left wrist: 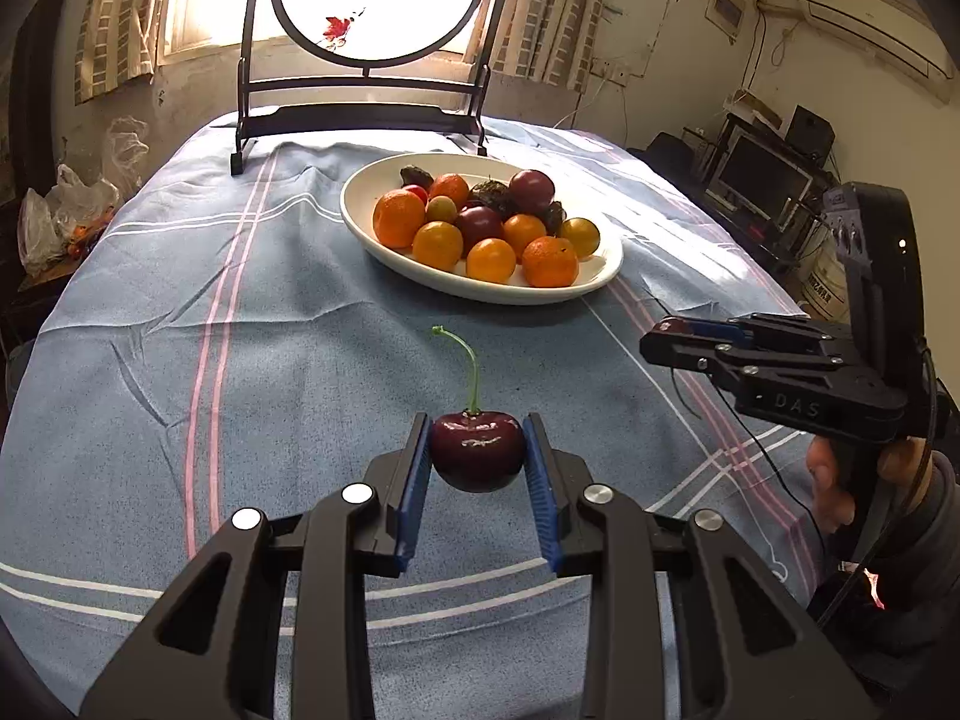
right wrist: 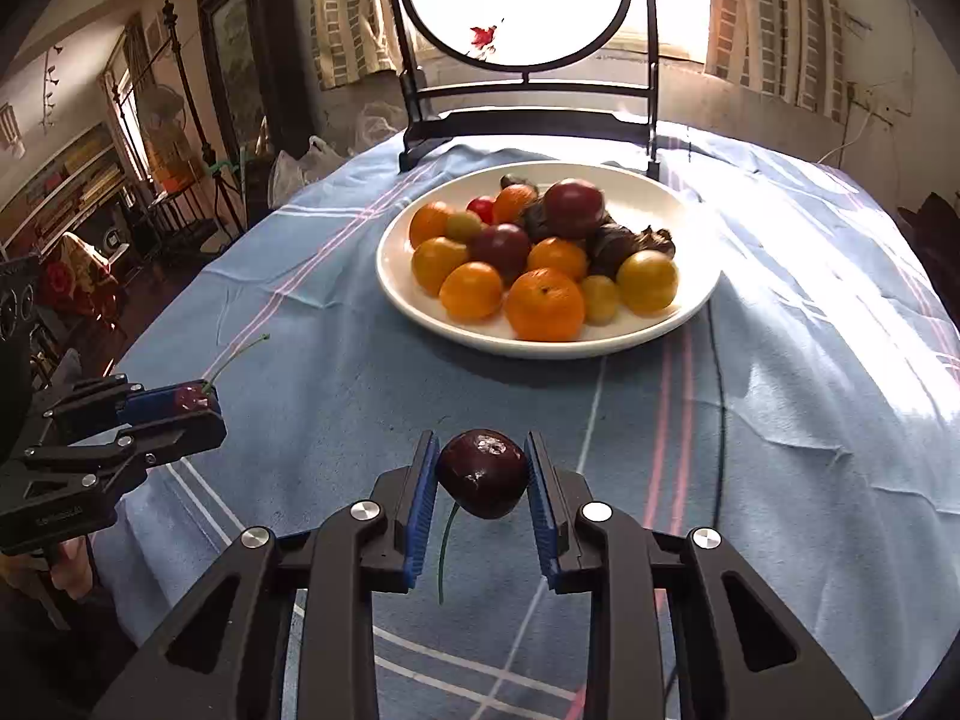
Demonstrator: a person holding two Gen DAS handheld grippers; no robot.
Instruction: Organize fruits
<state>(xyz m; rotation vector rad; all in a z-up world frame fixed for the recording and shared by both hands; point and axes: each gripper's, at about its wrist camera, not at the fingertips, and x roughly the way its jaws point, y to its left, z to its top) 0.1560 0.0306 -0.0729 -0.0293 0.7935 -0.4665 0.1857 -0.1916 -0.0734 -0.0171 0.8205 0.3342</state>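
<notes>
A table draped in a blue tablecloth (left wrist: 210, 360) with pink and white stripes fills both views. At its far end stands a dark wooden stand holding a round painted screen (right wrist: 516, 0), backlit by the window. Nearer the middle sits a white oval plate (right wrist: 690, 204) heaped with fruit: oranges (right wrist: 545, 305), yellow and red-purple plums, and some dark, wrinkled pieces.

The left gripper (left wrist: 478, 450) is held above the cloth in front of the plate, its blue pads clamped on a dark red cherry (left wrist: 478, 450) whose green stem points up. The right gripper (right wrist: 483, 474), held in a person's hand (left wrist: 831, 480), hangs beside it, also short of the plate. Its jaws are closed on a second cherry (right wrist: 483, 474), with the stem hanging down below the fruit. No earlier picture shows how they got there.
</notes>
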